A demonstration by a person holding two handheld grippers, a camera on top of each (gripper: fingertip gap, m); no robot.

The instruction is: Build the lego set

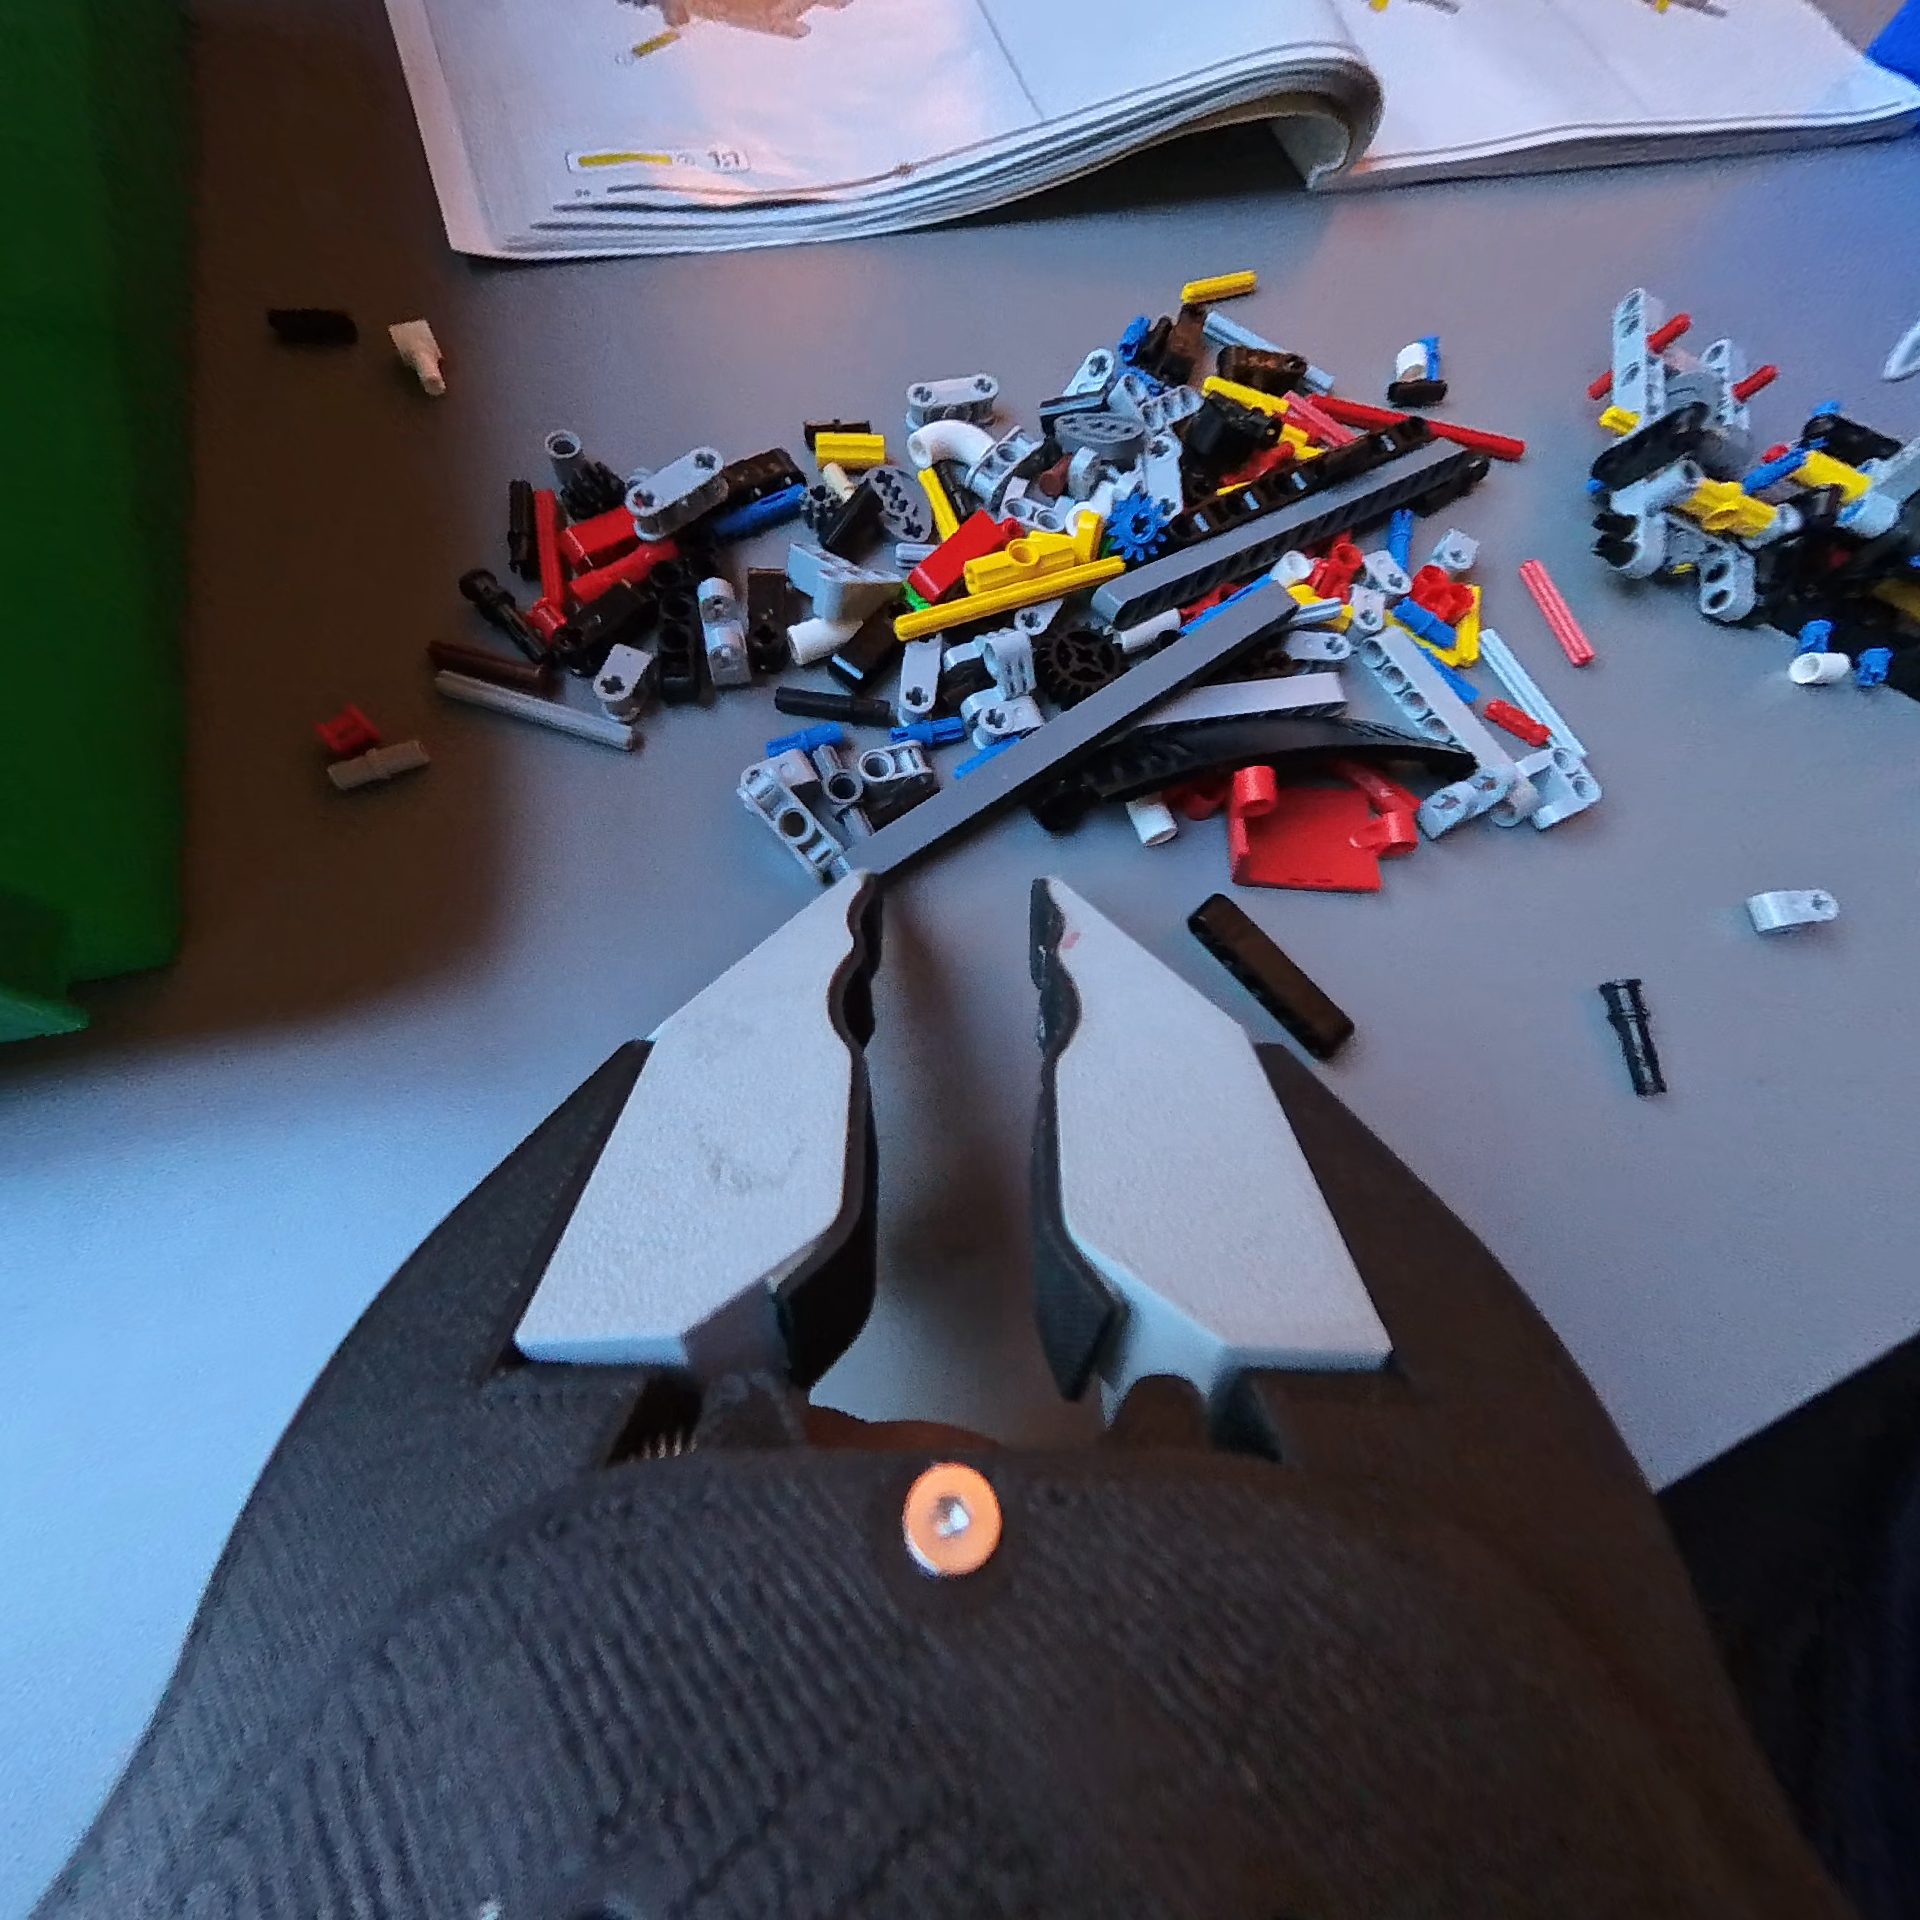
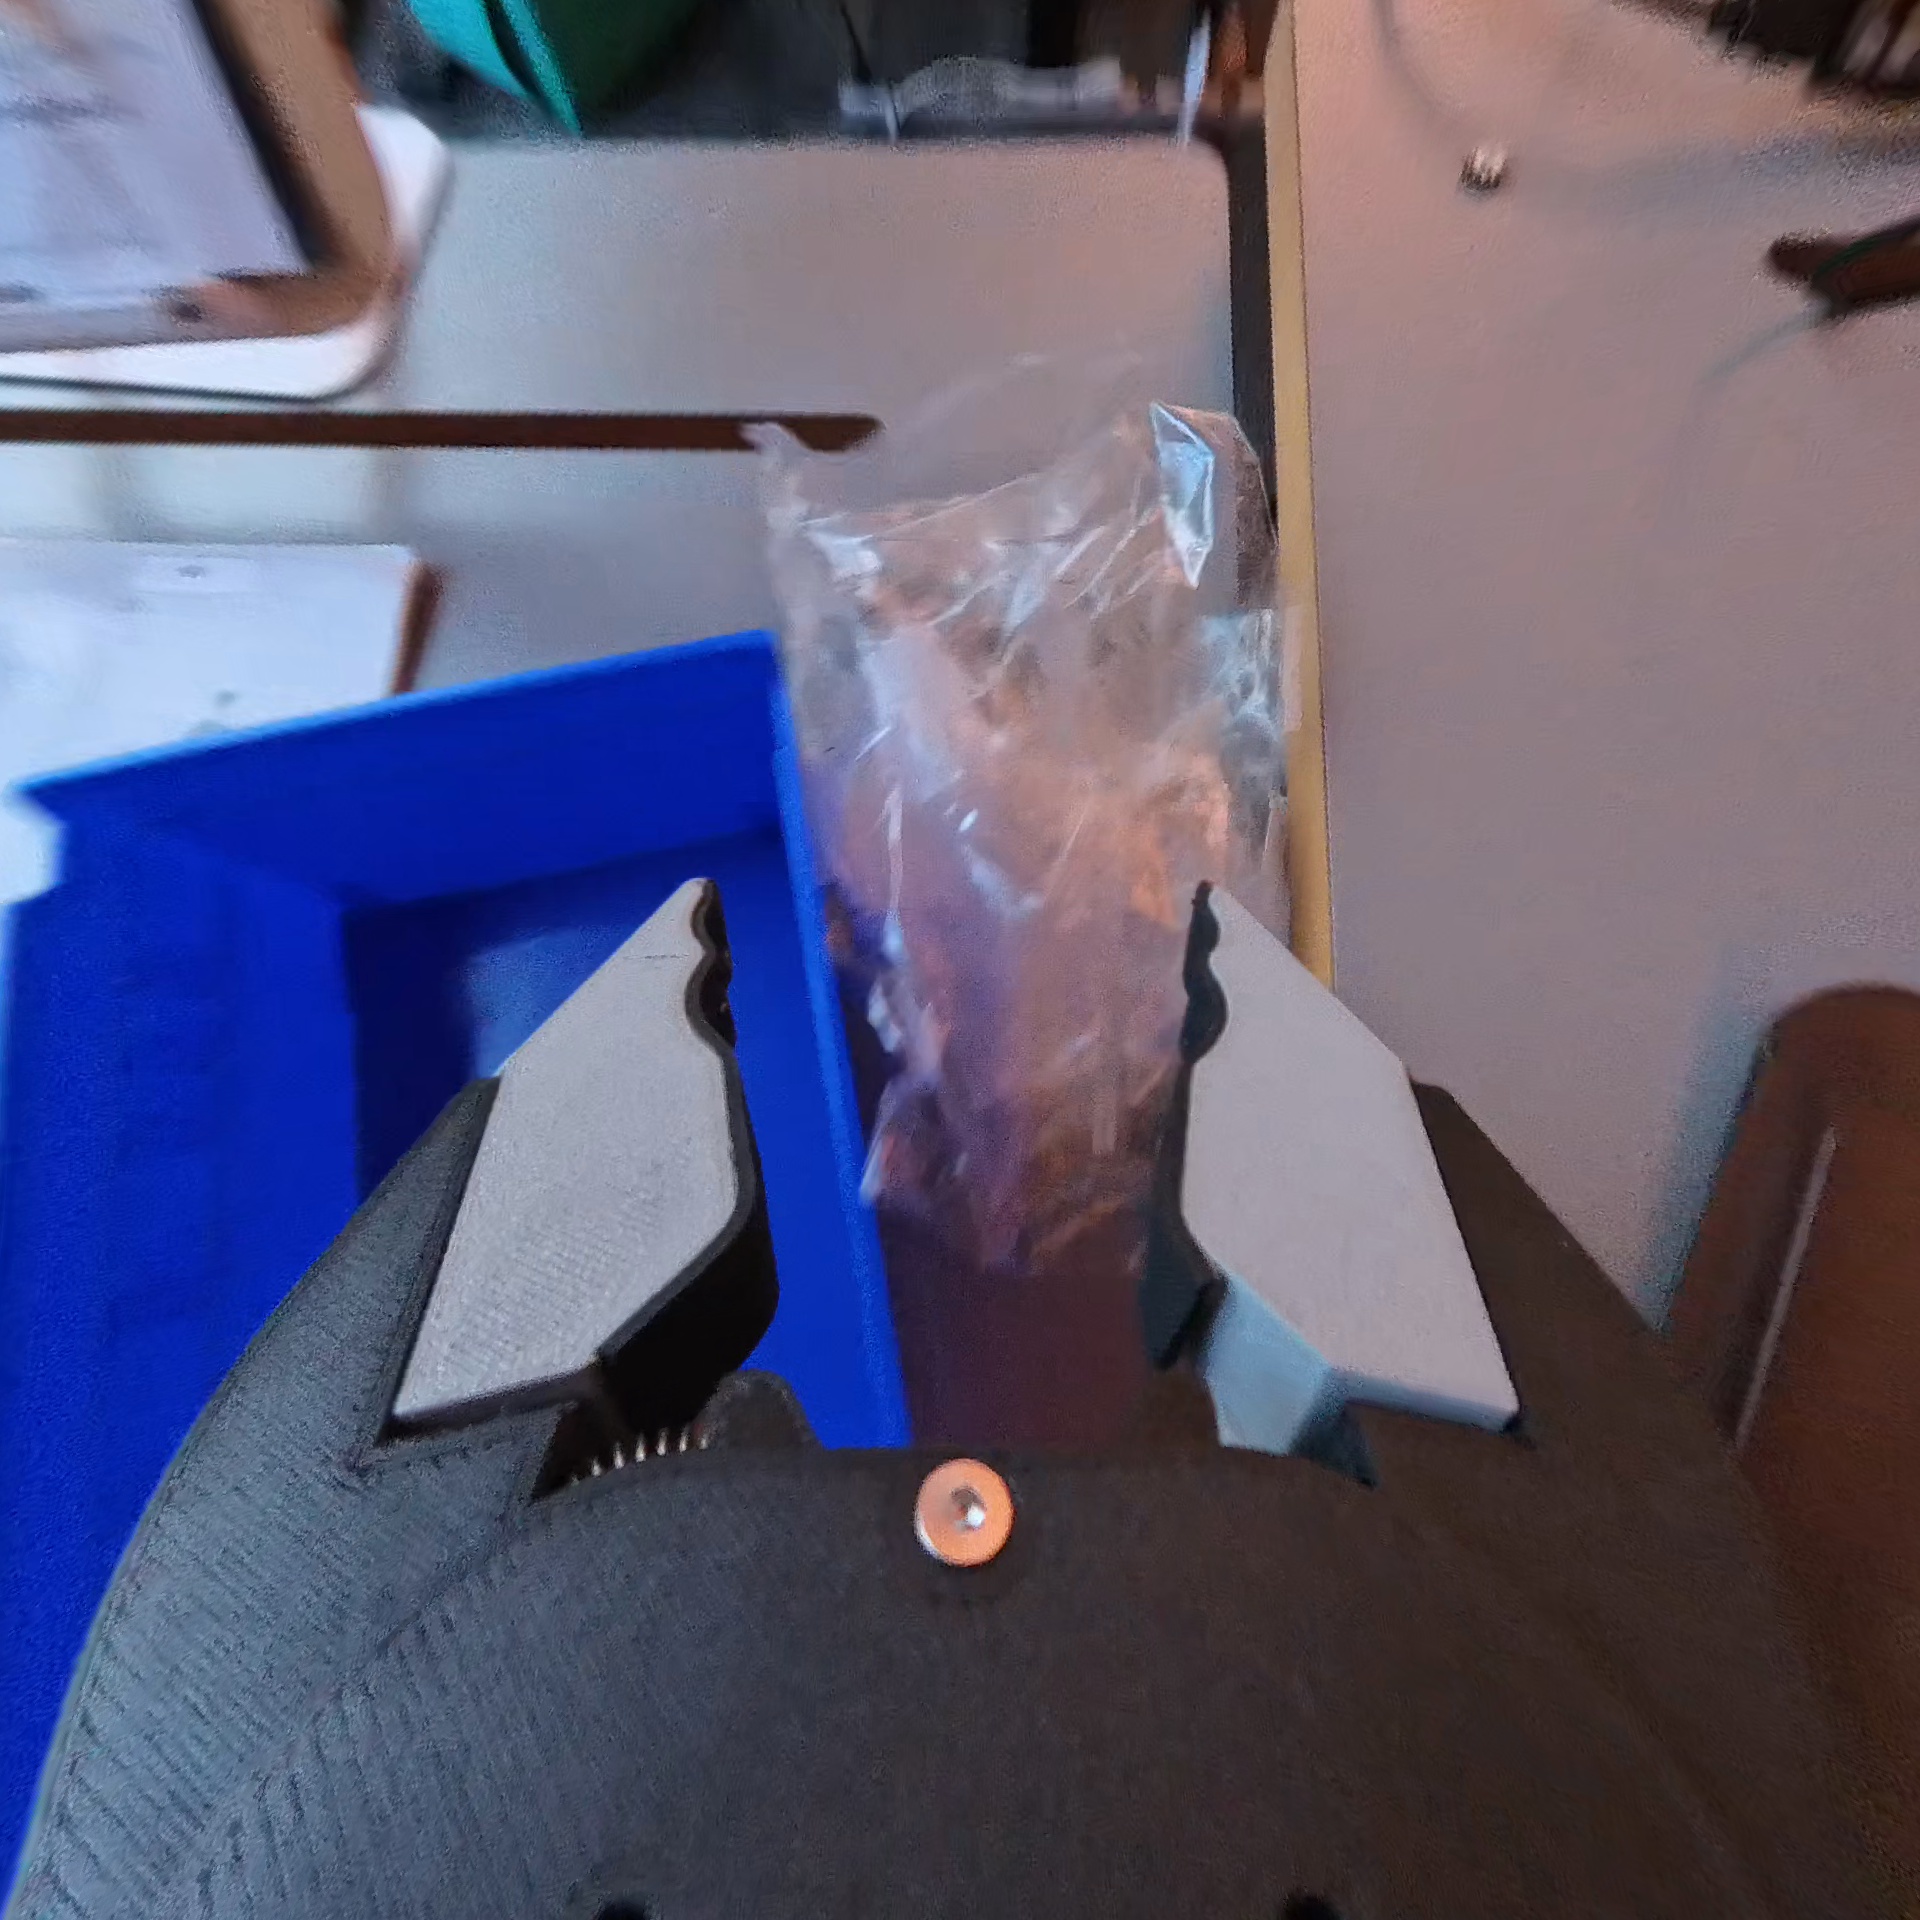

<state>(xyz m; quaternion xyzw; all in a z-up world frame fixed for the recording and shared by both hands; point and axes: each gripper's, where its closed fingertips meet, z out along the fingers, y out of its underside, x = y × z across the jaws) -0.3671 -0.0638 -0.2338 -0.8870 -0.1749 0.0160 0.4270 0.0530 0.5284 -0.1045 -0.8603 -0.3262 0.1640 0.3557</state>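
A smooth grey table top (image 1: 312, 1091) carries a heap of small plastic building pieces (image 1: 1039, 582) in red, yellow, blue, black and grey, a long dark grey beam (image 1: 1070, 727) lying slantwise across it. An open white instruction booklet (image 1: 935, 114) lies beyond the heap, a partly built grey and yellow assembly (image 1: 1725, 488) to its right. A loose black bar (image 1: 1270, 977), a black pin (image 1: 1633, 1039) and a grey connector (image 1: 1789, 910) lie apart near the front.
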